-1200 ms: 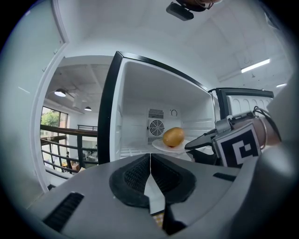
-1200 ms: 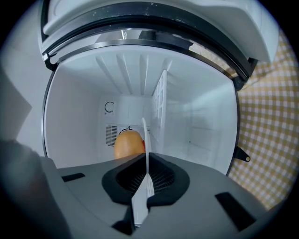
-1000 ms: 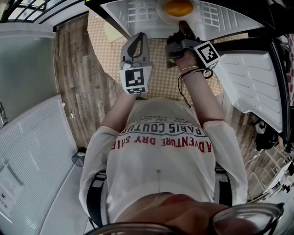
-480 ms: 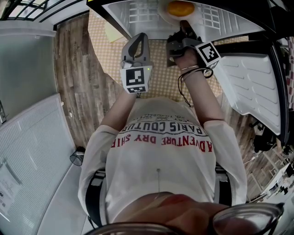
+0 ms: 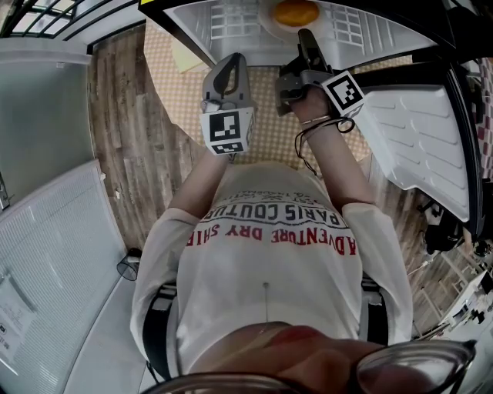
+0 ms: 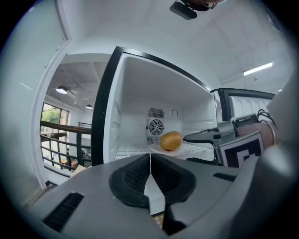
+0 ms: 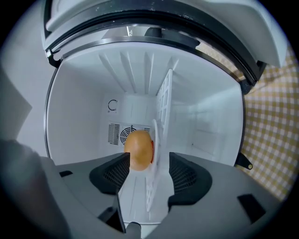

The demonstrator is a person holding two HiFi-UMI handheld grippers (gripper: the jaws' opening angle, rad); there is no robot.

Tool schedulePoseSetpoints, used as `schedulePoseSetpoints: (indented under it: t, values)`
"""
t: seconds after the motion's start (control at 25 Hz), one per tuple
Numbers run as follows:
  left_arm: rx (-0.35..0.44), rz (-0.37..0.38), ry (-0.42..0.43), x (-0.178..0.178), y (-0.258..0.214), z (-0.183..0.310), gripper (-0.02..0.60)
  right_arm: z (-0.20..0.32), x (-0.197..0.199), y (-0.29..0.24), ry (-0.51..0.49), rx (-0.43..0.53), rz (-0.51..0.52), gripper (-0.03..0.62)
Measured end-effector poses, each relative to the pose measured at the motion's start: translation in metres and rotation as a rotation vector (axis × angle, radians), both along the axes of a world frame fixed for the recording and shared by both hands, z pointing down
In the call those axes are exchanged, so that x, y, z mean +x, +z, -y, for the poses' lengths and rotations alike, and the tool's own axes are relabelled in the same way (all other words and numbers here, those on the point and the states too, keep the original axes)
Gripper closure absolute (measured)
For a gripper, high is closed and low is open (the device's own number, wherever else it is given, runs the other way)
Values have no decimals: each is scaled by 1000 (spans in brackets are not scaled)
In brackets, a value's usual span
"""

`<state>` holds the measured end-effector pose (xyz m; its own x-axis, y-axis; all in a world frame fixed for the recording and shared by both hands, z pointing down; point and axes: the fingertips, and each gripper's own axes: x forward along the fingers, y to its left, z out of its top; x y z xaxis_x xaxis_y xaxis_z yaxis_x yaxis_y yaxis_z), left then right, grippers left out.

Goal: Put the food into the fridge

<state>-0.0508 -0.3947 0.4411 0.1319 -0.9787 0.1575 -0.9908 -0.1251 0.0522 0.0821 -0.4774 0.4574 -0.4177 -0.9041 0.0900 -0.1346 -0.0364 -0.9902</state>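
A yellow-orange round food (image 5: 296,12) lies on a white plate (image 5: 271,21) on the fridge's white grid shelf (image 5: 223,23). My right gripper (image 5: 306,40) reaches into the fridge from the front. In the right gripper view its jaws (image 7: 148,163) are opening, and the plate's rim (image 7: 156,140) stands between the pads without touching them. The food (image 7: 138,149) sits just beyond. My left gripper (image 5: 229,65) hangs in front of the fridge, shut and empty (image 6: 150,172). From there the food (image 6: 171,140) shows on its plate (image 6: 188,148).
The fridge door (image 5: 420,138) stands open at the right, its inner racks facing me. A fan vent (image 6: 155,126) marks the fridge's back wall. A checked mat (image 5: 269,127) and wood floor (image 5: 131,131) lie below. A white cabinet (image 5: 46,254) is at my left.
The right gripper's jaws have parted from the plate's rim, and the plate now rests on the shelf. Both hands have shifted slightly. The left gripper stays shut.
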Motion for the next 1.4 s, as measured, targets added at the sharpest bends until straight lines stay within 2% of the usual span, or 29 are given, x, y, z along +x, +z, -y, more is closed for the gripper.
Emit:
schedulePoseSetpoints:
  t: [0.28, 0.32, 0.4, 0.52, 0.76, 0.96, 1.12, 1.2, 1.4]
  values:
    - [15, -6, -1, 3, -11, -6, 554, -23, 14, -10, -4, 88, -79, 344]
    - [16, -10, 5, 6, -13, -7, 554, -28, 16, -12, -11, 111, -103, 367]
    - [22, -22, 23, 12, -19, -12, 554, -37, 19, -16, -34, 173, -174, 494]
    - [35, -29, 46, 21, -28, -21, 554, -53, 26, -15, -69, 238, -299, 553]
    - [45, -23, 66, 31, -35, -37, 554, -80, 35, -9, -127, 302, -533, 569]
    - [43, -28, 71, 35, -34, -52, 554, -99, 24, -25, -199, 514, -846, 569]
    - [44, -35, 74, 39, -33, -61, 554, -114, 17, -41, -229, 646, -1044, 569]
    - [49, -31, 80, 41, -33, -64, 554, -121, 13, -47, -238, 698, -1111, 569]
    - [68, -18, 89, 47, -38, -67, 554, -126, 7, -52, -258, 754, -1165, 569]
